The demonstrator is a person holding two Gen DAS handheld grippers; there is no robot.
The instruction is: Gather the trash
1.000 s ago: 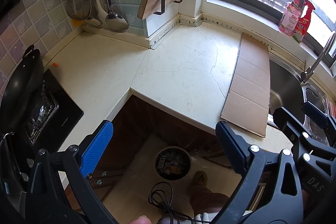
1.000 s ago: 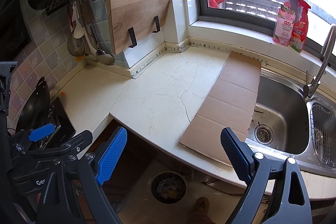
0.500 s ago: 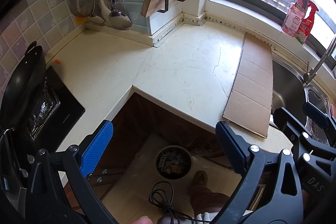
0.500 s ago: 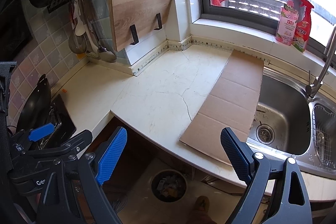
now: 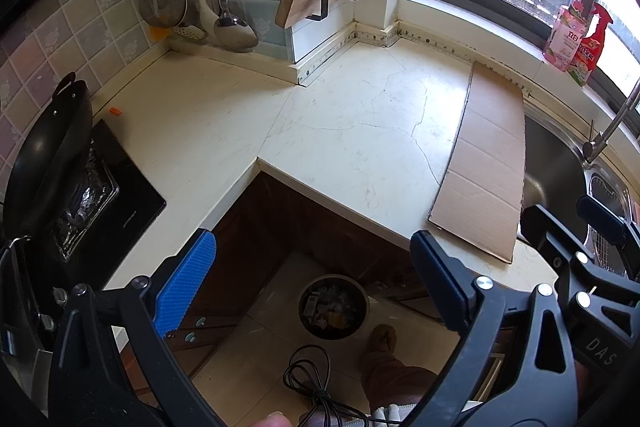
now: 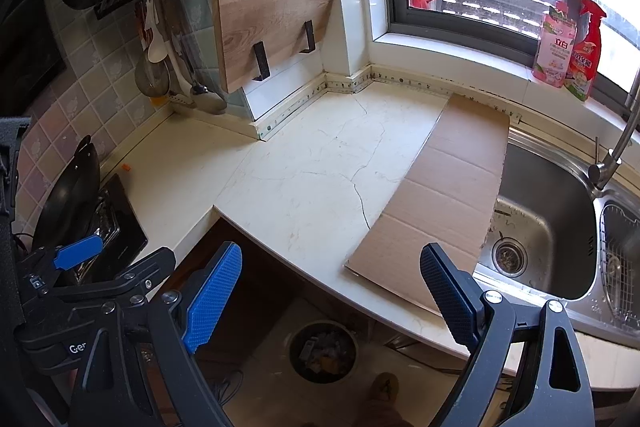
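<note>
Your cardboard sheet lies on the counter, its edge apparently overhanging the sink to its right. Trash bin sits on the floor below the counter; wok far left.

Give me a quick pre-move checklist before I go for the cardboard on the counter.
1. Left gripper open and empty: ok.
2. Right gripper open and empty: ok.
3. Cardboard sheet lying flat with nothing on top: ok.
4. Cardboard fully supported: not ok, its right edge overhangs the sink.
5. Trash bin on the floor, uncovered: ok.
6. Room left in the bin: cannot tell.
</note>
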